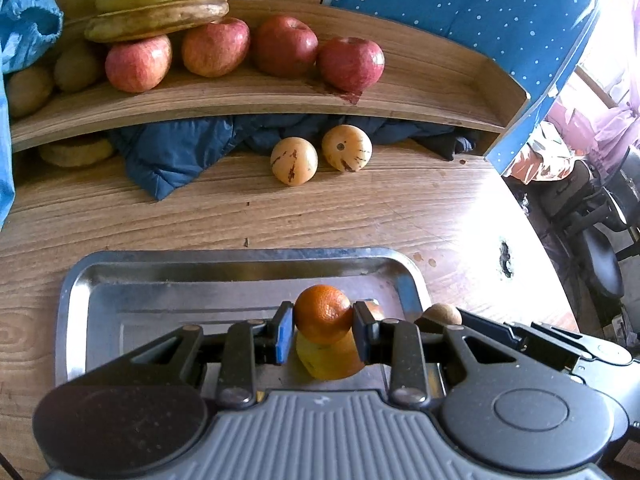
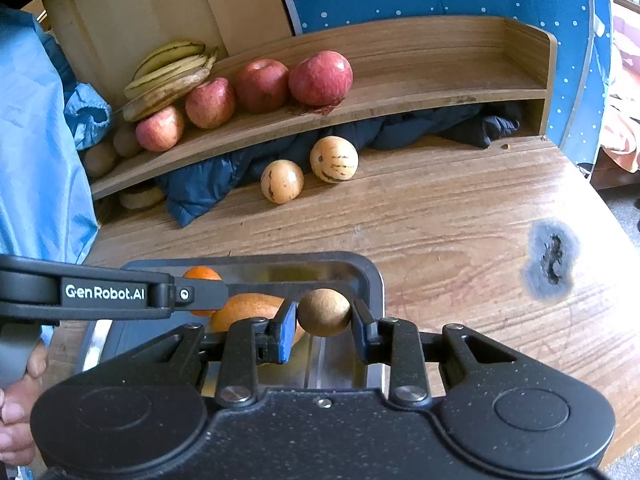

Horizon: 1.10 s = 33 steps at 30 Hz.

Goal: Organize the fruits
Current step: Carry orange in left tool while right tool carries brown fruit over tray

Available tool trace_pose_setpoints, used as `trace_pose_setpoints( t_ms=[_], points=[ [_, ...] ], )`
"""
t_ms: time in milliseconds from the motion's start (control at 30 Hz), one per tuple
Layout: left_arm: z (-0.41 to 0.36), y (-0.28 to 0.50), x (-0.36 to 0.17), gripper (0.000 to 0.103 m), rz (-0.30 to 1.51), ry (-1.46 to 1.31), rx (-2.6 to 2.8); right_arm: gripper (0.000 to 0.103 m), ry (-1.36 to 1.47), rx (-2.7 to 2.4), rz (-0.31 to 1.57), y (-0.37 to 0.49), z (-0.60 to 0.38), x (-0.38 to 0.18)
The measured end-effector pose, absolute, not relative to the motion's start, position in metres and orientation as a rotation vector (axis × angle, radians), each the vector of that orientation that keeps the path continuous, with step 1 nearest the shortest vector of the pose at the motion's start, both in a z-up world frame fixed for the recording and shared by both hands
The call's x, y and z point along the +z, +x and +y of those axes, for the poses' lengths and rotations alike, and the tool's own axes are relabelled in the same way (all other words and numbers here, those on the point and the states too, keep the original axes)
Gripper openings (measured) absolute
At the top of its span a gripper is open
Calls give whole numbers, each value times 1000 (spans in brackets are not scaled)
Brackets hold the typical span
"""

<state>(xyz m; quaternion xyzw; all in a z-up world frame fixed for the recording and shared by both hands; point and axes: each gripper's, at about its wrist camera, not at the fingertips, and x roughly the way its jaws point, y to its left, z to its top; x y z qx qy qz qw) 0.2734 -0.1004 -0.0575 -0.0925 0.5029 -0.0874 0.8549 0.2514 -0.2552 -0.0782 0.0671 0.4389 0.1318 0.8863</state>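
My left gripper [image 1: 323, 326] is shut on a small orange tangerine [image 1: 324, 314], held above a steel tray [image 1: 132, 280]. Below it in the tray lies a larger yellow-orange fruit [image 1: 330, 360]. My right gripper [image 2: 324, 322] is shut on a brown kiwi [image 2: 324, 312] over the tray's right end [image 2: 370, 280]. That kiwi [image 1: 442, 314] also peeks out at the right of the left wrist view. The left gripper's arm [image 2: 108, 292] crosses the right wrist view with the tangerine [image 2: 202, 274] behind it and the larger orange fruit [image 2: 248, 308] beside it.
A curved wooden shelf [image 1: 260, 100] at the back holds several red apples [image 1: 284, 46], bananas [image 1: 160, 4] and kiwis [image 1: 78, 66]. Two striped pale melons [image 1: 294, 162] lie on the wooden table [image 1: 400, 216] by dark blue cloth [image 1: 180, 152]. A person's hand [image 2: 18, 412] shows at left.
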Motion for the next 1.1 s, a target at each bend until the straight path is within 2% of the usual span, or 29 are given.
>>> trace_pose_setpoints(
  t_ms=[1100],
  points=[
    [-106, 224, -74, 34, 1114, -228, -208, 31, 97, 314, 1012, 198, -251, -97]
  ],
)
